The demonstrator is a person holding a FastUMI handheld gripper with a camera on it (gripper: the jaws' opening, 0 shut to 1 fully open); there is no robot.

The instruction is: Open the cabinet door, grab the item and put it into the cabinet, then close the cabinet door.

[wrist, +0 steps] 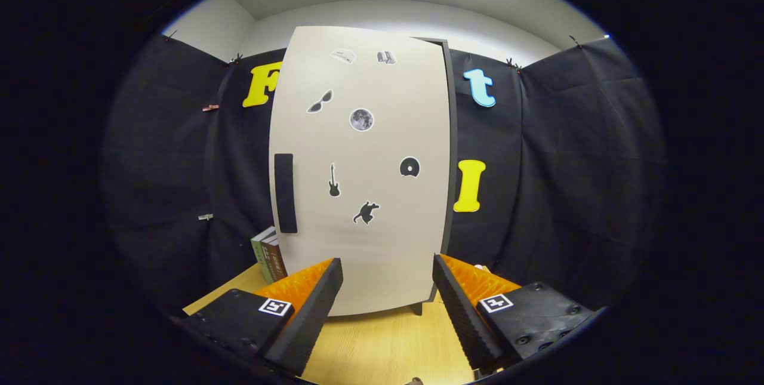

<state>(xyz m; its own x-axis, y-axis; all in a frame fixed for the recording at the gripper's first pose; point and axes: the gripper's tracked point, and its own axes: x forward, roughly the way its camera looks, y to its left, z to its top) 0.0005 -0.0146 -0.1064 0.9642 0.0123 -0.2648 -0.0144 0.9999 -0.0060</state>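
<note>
1. In the gripper view, we saw the cabinet (364, 170) standing on a wooden table (388, 349), its pale door (382, 242) shut flush against the dark carcass, whose edge showed down the right side.
2. The gripper (388, 277) was held facing the door's lower half, its two fingers spread wide with nothing between them but the door beyond; they touched nothing.
3. A dark vertical handle (285, 193) sat near the door's left edge, so we judged the hinges to be on the right and the pull to come from the left. The fingers were aimed to the right of that handle.
4. Books (268, 253) stood upright on the table just left of the cabinet, partly hidden behind the door's edge. We took them for the likely item, kept beside the cabinet within easy reach, though we could not be sure.
5. With the door shut and the books outside, we judged the scene to fit the stage ahead of opening; were the item something else already inside, it would equally fit the end.
6. Stickers dotted the door: sunglasses, a moon, a guitar, a disc, a cat and two small ones at the top. None carried legible writing; the book spines were too small to read. Each finger bore a square marker (275, 307).
</note>
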